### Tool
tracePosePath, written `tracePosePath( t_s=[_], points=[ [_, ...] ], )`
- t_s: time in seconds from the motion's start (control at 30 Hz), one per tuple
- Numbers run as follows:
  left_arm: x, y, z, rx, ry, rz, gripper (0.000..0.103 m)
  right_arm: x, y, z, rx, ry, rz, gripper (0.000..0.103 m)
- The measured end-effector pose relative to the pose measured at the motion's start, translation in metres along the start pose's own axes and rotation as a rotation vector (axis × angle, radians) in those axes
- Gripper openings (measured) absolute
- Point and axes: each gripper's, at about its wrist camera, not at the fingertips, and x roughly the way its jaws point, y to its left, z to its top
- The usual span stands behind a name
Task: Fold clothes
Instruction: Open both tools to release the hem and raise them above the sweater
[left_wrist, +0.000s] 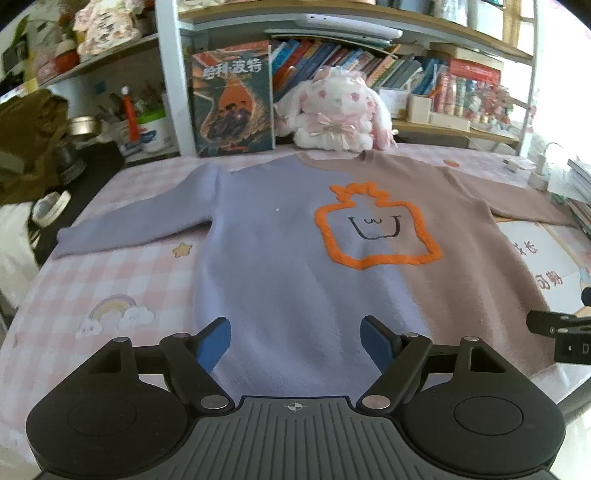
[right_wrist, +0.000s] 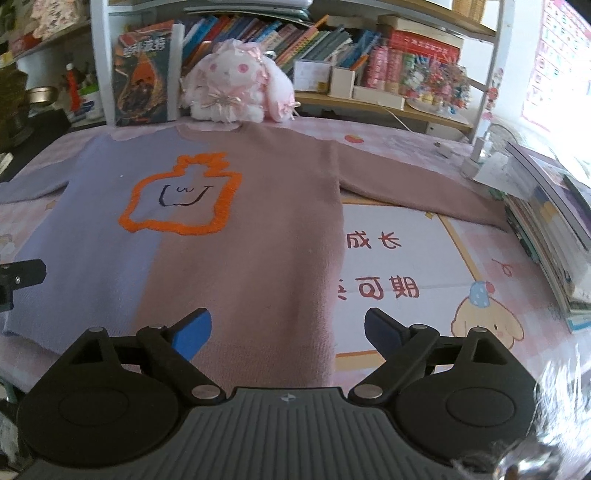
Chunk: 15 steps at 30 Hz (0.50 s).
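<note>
Sweater (left_wrist: 295, 258) lies flat, collar toward shelves (left_wrist: 369, 33), sleeves spread sideways.

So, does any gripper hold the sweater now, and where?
Nothing is held. The left gripper and right gripper are open above the sweater hem.

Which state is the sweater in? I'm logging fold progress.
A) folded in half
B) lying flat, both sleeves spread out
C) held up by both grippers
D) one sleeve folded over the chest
B: the sweater lies flat on the table, both sleeves stretched outward, unfolded.
</note>
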Motion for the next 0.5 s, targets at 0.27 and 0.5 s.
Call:
tracePosePath(
  t_s=[0.27, 0.5],
  points=[
    [0.015, 0.053, 0.013, 0.057, -0.008, -0.096, 0.082, -0.006, 0.052, 0.004, 0.070, -0.005, -0.092, 0.092],
    [0.028, 0.093, 0.016, 0.118, 0.006, -0.167, 0.082, -0.007, 0.107, 0.001, 0.093, 0.007, -0.153, 0.092]
  ],
)
